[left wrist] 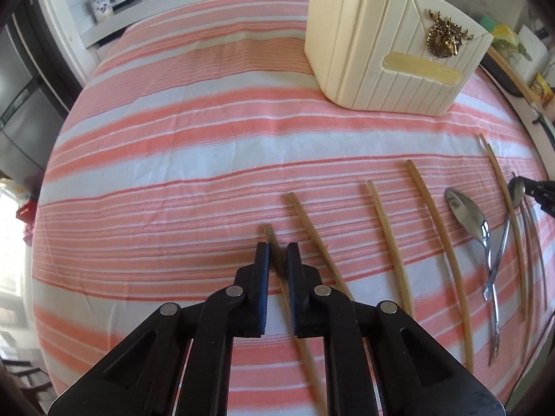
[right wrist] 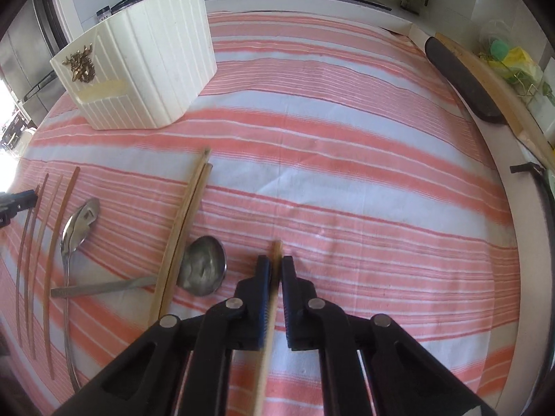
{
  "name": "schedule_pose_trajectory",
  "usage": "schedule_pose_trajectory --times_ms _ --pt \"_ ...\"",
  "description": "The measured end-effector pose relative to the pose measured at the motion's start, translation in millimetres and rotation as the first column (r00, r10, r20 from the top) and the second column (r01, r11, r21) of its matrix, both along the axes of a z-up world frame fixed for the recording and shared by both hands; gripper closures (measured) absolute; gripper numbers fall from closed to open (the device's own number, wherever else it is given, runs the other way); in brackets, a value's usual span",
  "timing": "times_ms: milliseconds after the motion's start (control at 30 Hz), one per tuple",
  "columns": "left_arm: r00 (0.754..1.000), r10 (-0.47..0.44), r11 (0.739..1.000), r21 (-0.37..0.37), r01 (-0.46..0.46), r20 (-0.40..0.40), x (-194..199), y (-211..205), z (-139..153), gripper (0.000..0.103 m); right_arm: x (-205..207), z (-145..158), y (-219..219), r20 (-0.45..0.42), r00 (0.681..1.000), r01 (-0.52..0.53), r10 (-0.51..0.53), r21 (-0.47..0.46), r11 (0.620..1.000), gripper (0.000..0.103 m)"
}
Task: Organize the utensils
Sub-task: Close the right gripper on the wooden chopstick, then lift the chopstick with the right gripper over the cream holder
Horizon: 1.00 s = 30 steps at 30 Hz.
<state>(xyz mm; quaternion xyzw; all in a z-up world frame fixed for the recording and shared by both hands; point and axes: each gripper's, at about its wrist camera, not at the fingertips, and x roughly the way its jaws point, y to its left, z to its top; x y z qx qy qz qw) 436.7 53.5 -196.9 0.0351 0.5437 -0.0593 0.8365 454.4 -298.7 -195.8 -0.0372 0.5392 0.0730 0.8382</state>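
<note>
Since each gripper's jaws are clamped on one chopstick, lift both level and together toward the cream ribbed holder (left wrist: 388, 52) at the desk's far side. The left gripper (left wrist: 277, 253) holds its chopstick (left wrist: 269, 234) near the far tip; the right gripper (right wrist: 276, 265) likewise. Both chopsticks run lengthwise away from the cameras, tips pointing toward the far side.

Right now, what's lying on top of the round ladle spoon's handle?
A pair of chopsticks crosses over the ladle spoon handle, hiding the stretch beneath them; only the bowl and the handle's far end show.
</note>
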Motion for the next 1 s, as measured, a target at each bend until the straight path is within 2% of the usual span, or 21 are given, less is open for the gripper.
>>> schedule_pose_trajectory --times_ms 67,167,300,433,600,733,867,933,1000 --pt "1.0 0.008 1.0 -0.01 -0.008 0.013 0 1 5 0.099 7 4 -7 0.0 1.0 0.03 -0.03 0.076 0.997 0.097" --pt "0.997 0.039 0.997 -0.072 -0.034 0.068 -6 11 29 0.099 4 24 -16 0.038 0.997 0.058 -0.065 0.161 0.985 0.097" --pt "0.981 0.061 0.989 -0.141 -0.035 0.183 -25 20 81 0.099 -18 72 -17 0.13 0.99 0.024 -0.053 0.219 0.975 0.097" --pt "0.952 0.049 0.981 -0.192 0.01 0.302 -54 28 137 0.099 -50 129 -13 0.233 0.972 -0.031 -0.03 0.252 0.967 0.097" --pt "0.919 0.034 0.969 -0.237 0.065 0.392 -78 35 185 0.099 -91 190 -7 0.348 0.937 -0.104 0.008 0.257 0.961 0.097" --pt "0.896 0.049 0.961 -0.266 0.078 0.441 -83 35 206 0.099 -102 217 -1 0.411 0.912 -0.115 -0.005 0.266 0.957 0.097" --pt "0.868 0.078 0.948 -0.307 0.088 0.49 -70 37 238 0.099 -92 242 11 0.488 0.872 -0.116 -0.036 0.278 0.954 0.097" --pt "0.843 0.092 0.942 -0.32 0.098 0.53 -57 37 262 0.099 -77 262 19 0.529 0.847 -0.123 -0.055 0.295 0.947 0.097" --pt "0.815 0.11 0.937 -0.332 0.105 0.569 -44 36 286 0.099 -62 285 28 0.585 0.808 -0.133 -0.07 0.297 0.946 0.097"
